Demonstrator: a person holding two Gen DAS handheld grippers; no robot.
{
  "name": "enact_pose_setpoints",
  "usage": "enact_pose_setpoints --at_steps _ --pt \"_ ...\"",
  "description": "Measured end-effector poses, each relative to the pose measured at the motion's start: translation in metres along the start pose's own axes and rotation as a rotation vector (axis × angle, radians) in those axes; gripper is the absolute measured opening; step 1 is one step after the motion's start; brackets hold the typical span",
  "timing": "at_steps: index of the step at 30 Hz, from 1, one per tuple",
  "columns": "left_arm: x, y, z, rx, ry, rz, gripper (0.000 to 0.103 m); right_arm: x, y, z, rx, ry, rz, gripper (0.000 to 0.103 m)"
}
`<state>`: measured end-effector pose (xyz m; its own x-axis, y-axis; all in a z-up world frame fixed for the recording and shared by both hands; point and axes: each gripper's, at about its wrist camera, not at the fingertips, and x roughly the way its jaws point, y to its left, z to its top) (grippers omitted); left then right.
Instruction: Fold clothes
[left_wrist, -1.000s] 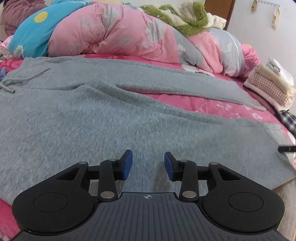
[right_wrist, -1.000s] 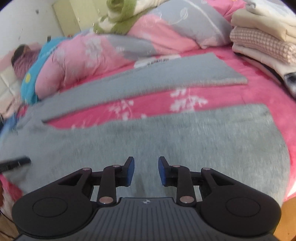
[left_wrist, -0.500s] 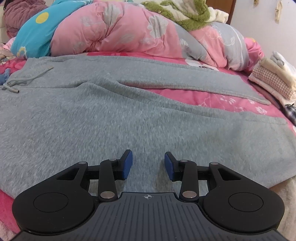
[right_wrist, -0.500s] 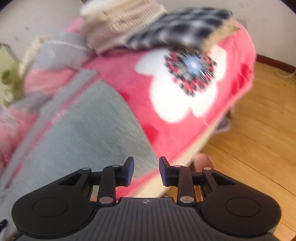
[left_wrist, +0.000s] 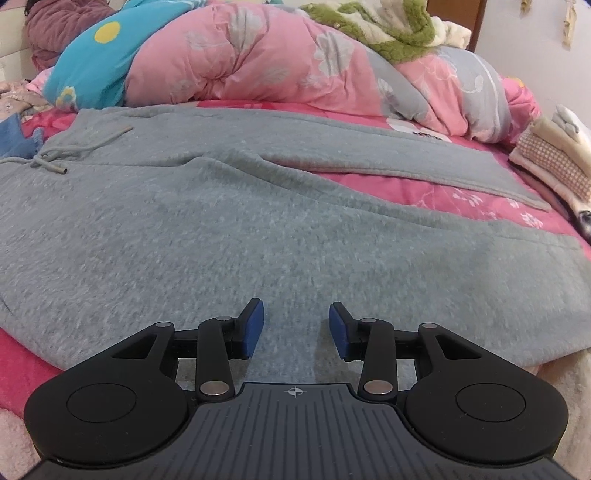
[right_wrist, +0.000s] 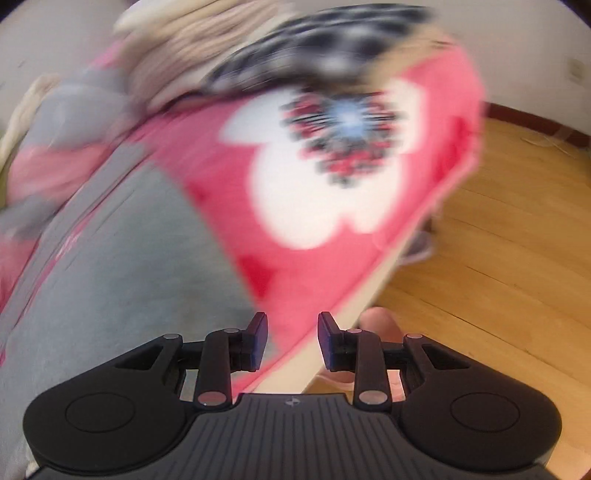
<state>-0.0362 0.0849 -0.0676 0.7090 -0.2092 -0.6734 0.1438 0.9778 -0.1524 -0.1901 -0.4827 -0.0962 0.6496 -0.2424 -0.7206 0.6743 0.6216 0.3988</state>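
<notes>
Grey sweatpants (left_wrist: 221, 221) lie spread flat on the pink floral bed sheet (left_wrist: 461, 192), legs running to the right, with a drawstring (left_wrist: 55, 155) at the waistband on the left. My left gripper (left_wrist: 296, 325) hovers open just over the near leg, nothing between its blue pads. In the right wrist view the picture is blurred: my right gripper (right_wrist: 292, 339) is open and empty above the bed's near edge, with the sweatpants' leg end (right_wrist: 110, 266) to its left.
A rolled pink and grey quilt (left_wrist: 295, 66) and a teal pillow (left_wrist: 99, 55) line the far side. Folded clothes (left_wrist: 554, 155) are stacked at the right, blurred as the stack (right_wrist: 258, 51). Wooden floor (right_wrist: 498, 240) lies beyond the bed corner.
The right gripper swung and rolled from over the sweatpants' leg to the bed's corner, now facing the floor. The left gripper has barely shifted.
</notes>
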Motion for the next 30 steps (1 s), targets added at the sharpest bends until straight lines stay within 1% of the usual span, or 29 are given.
enact_pose_setpoints --at_steps 1,3,4,6,7,9,11,13,15,17,19,20,21,23,25,26,28,30 --pt "0.0 0.0 0.0 -0.002 -0.001 -0.001 0.039 -0.009 -0.001 0.001 0.016 -0.018 0.007 0.032" --pt "-0.002 0.001 -0.003 0.0 -0.004 -0.005 0.039 -0.026 0.021 0.001 -0.032 -0.054 0.048 0.032" --pt "-0.003 0.001 -0.004 0.001 -0.006 -0.008 0.039 -0.033 0.04 0.002 -0.074 -0.063 0.091 0.032" --pt "-0.006 0.003 -0.008 -0.007 -0.009 -0.015 0.039 -0.042 0.088 0.003 -0.175 -0.061 0.21 0.032" --pt "-0.007 0.005 -0.009 -0.013 -0.01 -0.019 0.04 -0.045 0.115 0.0 -0.236 -0.051 0.278 0.033" --pt "-0.009 0.006 -0.013 -0.017 -0.011 -0.025 0.04 -0.05 0.174 -0.014 -0.391 -0.002 0.426 0.034" --pt "-0.011 0.007 -0.017 -0.014 -0.013 -0.03 0.041 -0.054 0.232 -0.043 -0.588 0.047 0.556 0.034" --pt "-0.014 0.006 -0.019 -0.005 -0.016 -0.038 0.044 -0.055 0.277 -0.08 -0.762 0.088 0.62 0.034" --pt "-0.015 0.007 -0.021 0.0 -0.02 -0.048 0.045 -0.047 0.308 -0.117 -0.88 0.14 0.64 0.034" --pt "-0.015 0.009 -0.022 0.001 -0.023 -0.059 0.045 -0.033 0.326 -0.147 -0.947 0.195 0.632 0.034" --pt "-0.016 0.012 -0.023 -0.002 -0.026 -0.075 0.046 -0.021 0.331 -0.173 -1.018 0.243 0.545 0.034" --pt "-0.016 0.013 -0.023 -0.004 -0.029 -0.084 0.046 -0.022 0.328 -0.183 -1.074 0.227 0.522 0.034" --pt "-0.015 0.015 -0.024 -0.006 -0.031 -0.092 0.047 -0.032 0.323 -0.191 -1.147 0.2 0.516 0.034" --pt "-0.014 0.016 -0.025 -0.007 -0.036 -0.107 0.05 -0.051 0.314 -0.196 -1.247 0.228 0.485 0.034" --pt "-0.013 0.016 -0.025 -0.005 -0.039 -0.118 0.054 -0.06 0.307 -0.194 -1.312 0.276 0.444 0.034" --pt "-0.012 0.015 -0.025 -0.003 -0.041 -0.121 0.055 -0.061 0.303 -0.192 -1.336 0.284 0.424 0.034" --pt "-0.013 0.014 -0.026 0.005 -0.043 -0.117 0.055 -0.065 0.303 -0.188 -1.34 0.235 0.408 0.034" --pt "-0.015 0.013 -0.027 0.008 -0.042 -0.113 0.055 -0.067 0.317 -0.177 -1.28 0.168 0.442 0.034"
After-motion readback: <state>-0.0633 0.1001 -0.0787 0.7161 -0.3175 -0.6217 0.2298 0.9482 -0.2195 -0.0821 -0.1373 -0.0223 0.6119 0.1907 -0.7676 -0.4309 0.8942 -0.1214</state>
